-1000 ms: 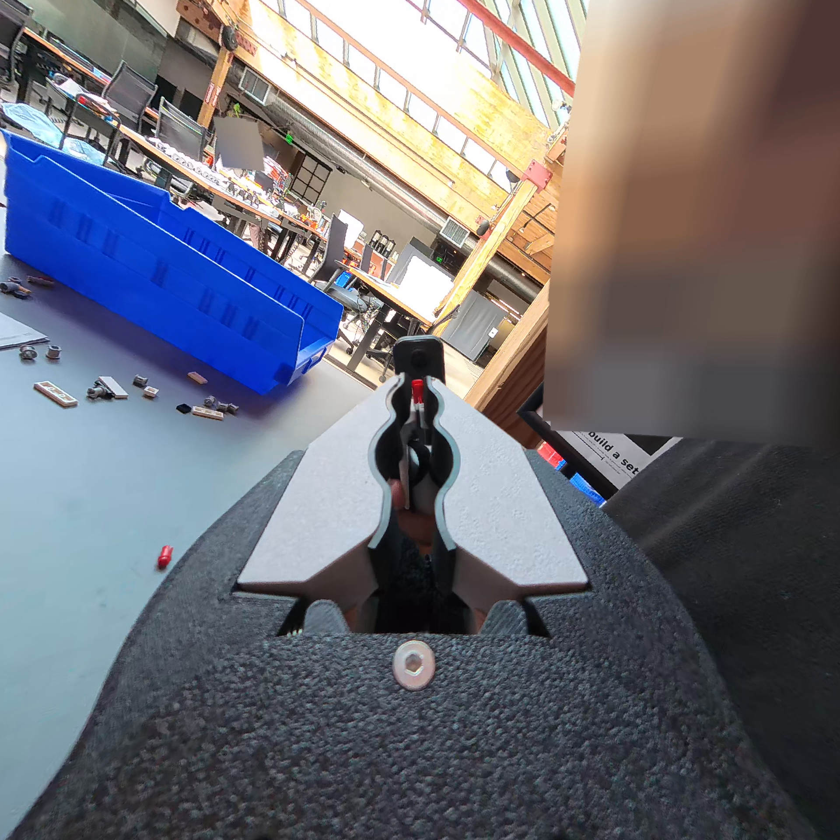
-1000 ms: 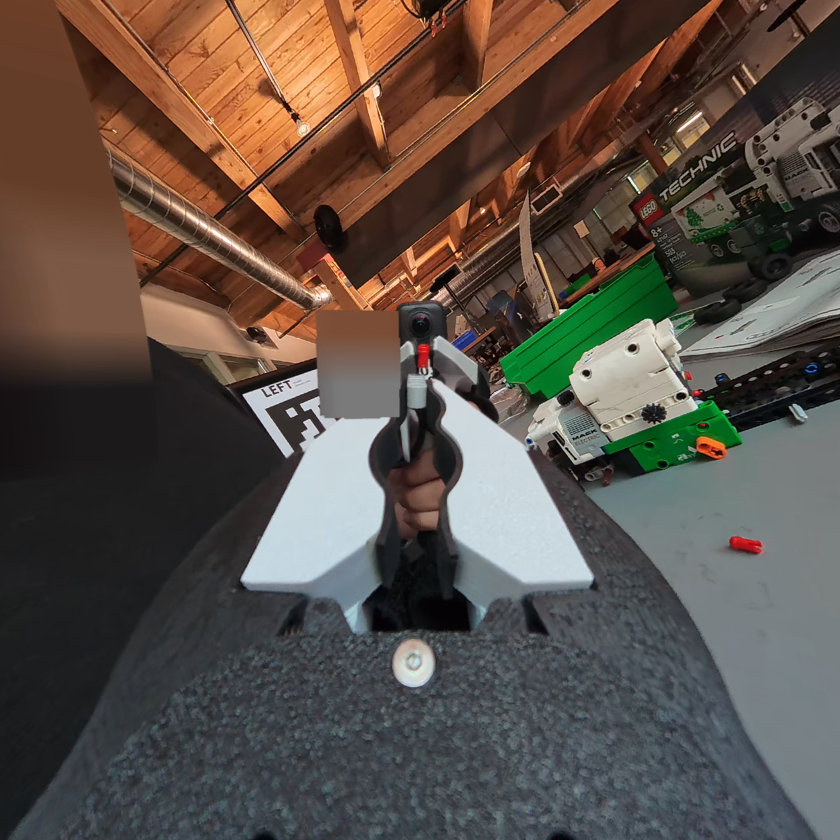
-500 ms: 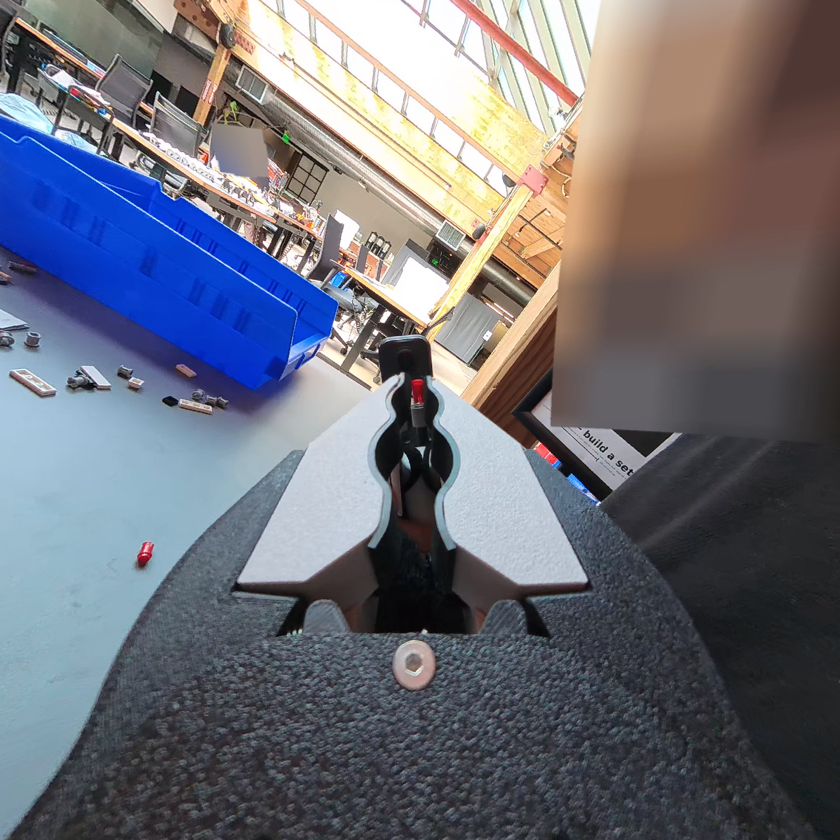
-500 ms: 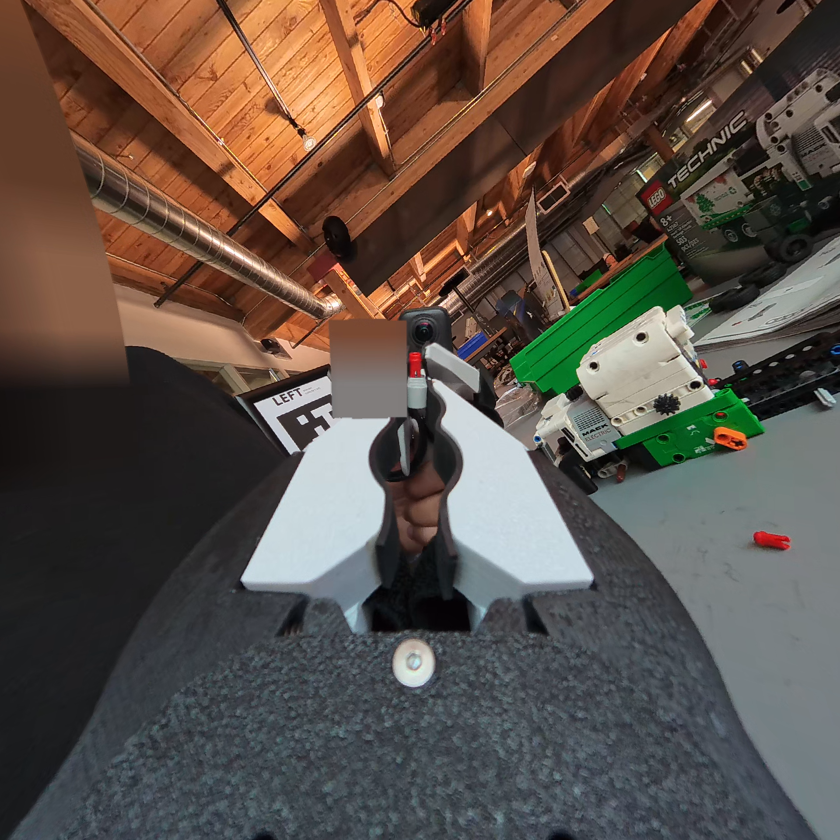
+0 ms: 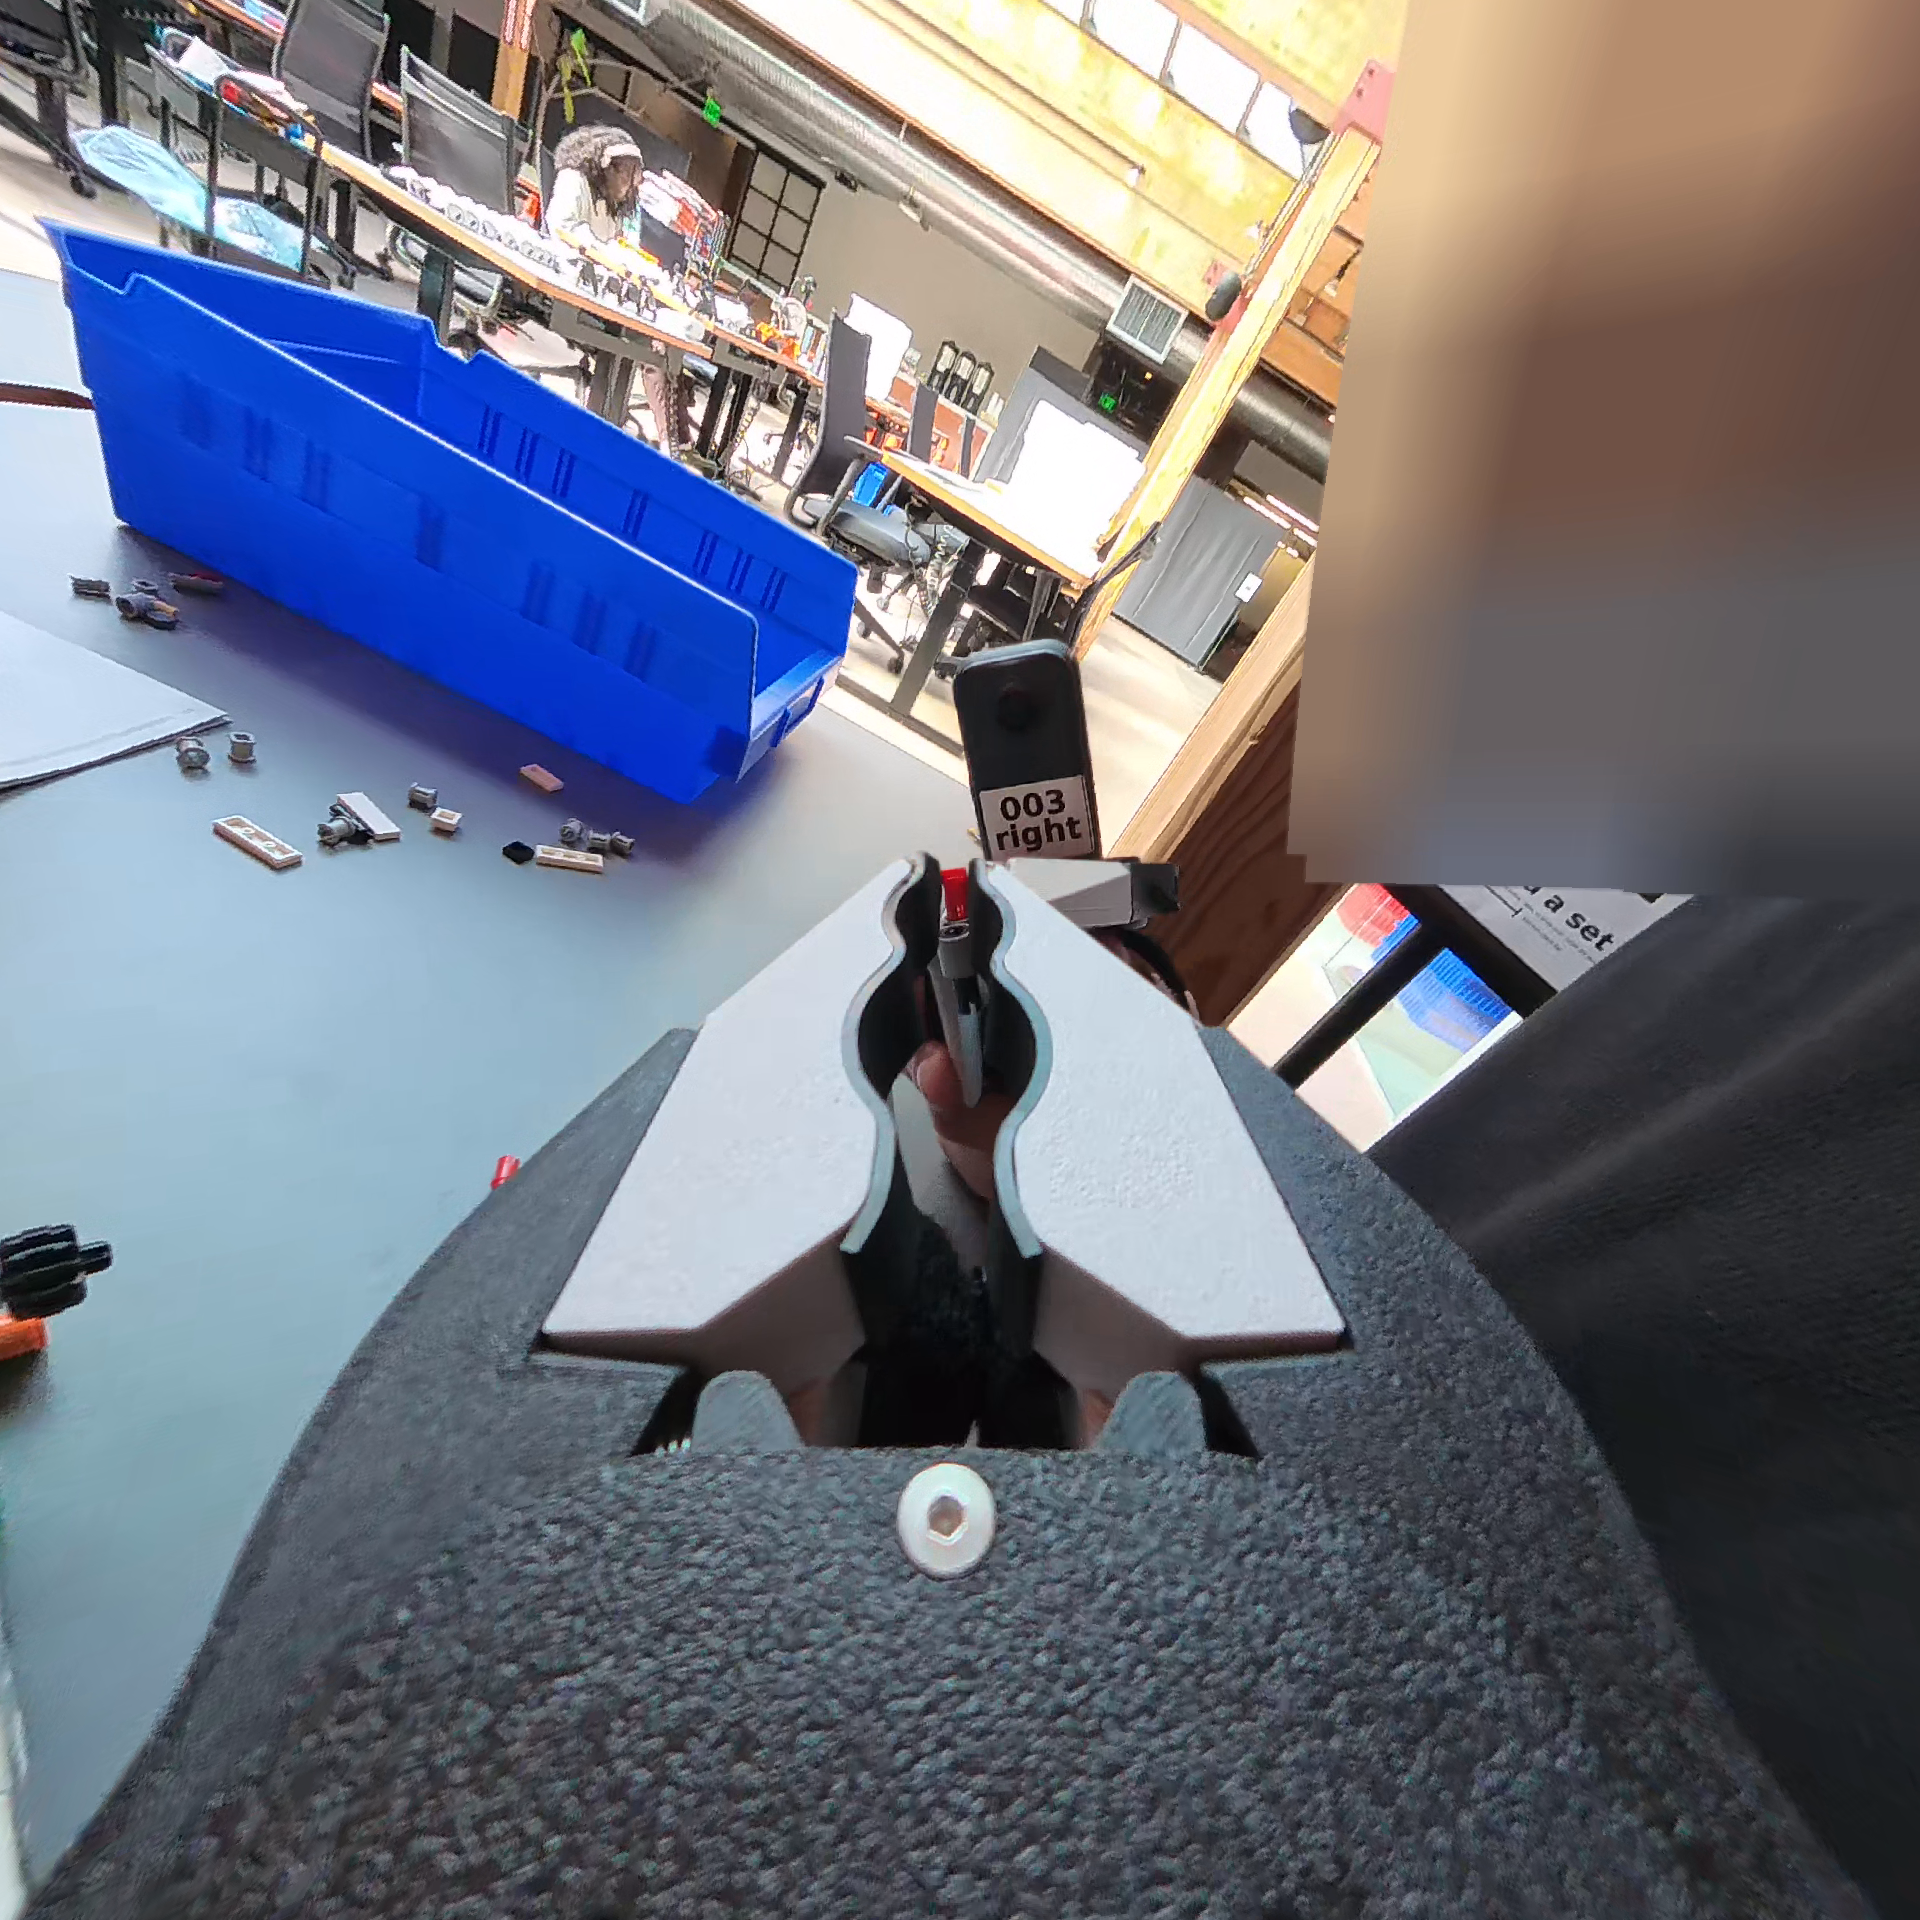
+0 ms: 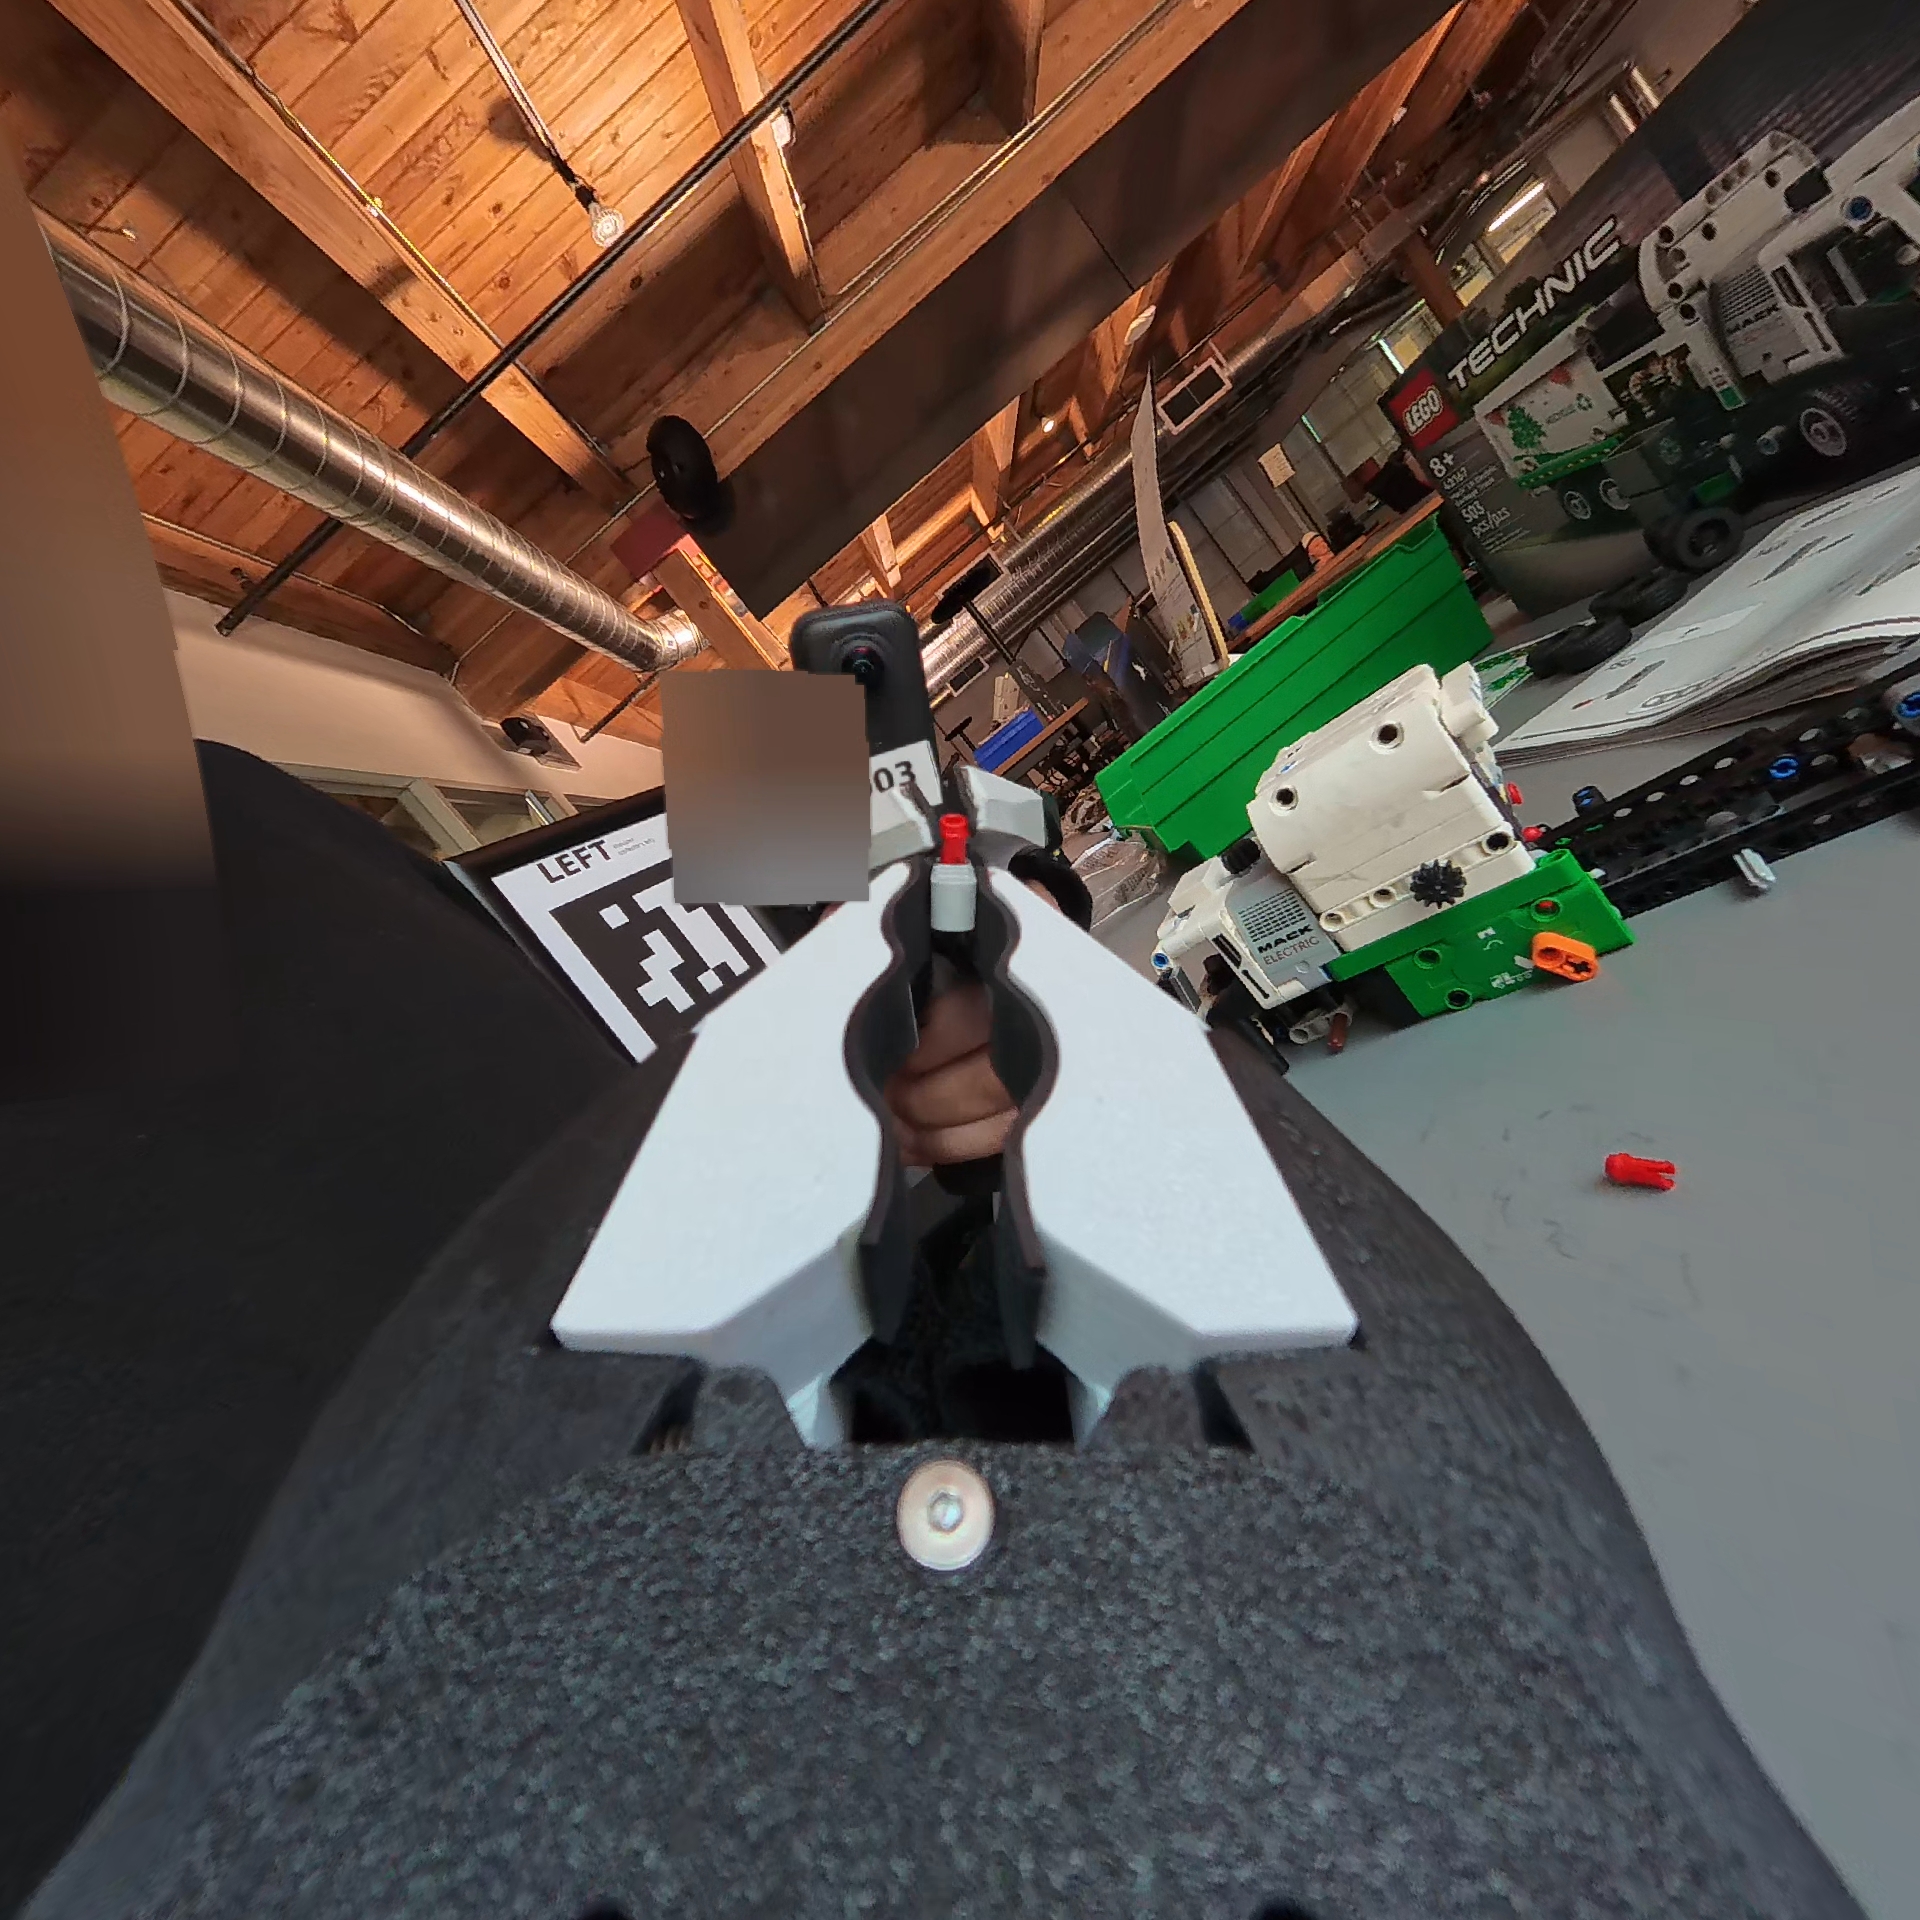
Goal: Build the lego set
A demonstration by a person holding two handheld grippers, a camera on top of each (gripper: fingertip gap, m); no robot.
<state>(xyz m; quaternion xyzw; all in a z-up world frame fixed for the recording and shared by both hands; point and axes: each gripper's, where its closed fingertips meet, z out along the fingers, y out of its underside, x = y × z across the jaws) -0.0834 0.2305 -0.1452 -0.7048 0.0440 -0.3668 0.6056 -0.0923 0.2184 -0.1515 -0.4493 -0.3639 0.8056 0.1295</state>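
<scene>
Both grippers meet tip to tip above the grey table (image 5: 312, 1039): my left gripper (image 5: 951, 883) is clenched on a red pin (image 5: 952, 896) seated in a grey connector piece (image 5: 958, 987), and my right gripper (image 6: 951, 868) pinches the same assembly from the opposite side. A blue bin (image 5: 436, 520) and scattered small pieces (image 5: 416, 821) lie to my left; a partly built white-and-green truck (image 6: 1392, 873), a loose red pin (image 6: 1640, 1170) and a green bin (image 6: 1299, 717) lie to my right.
</scene>
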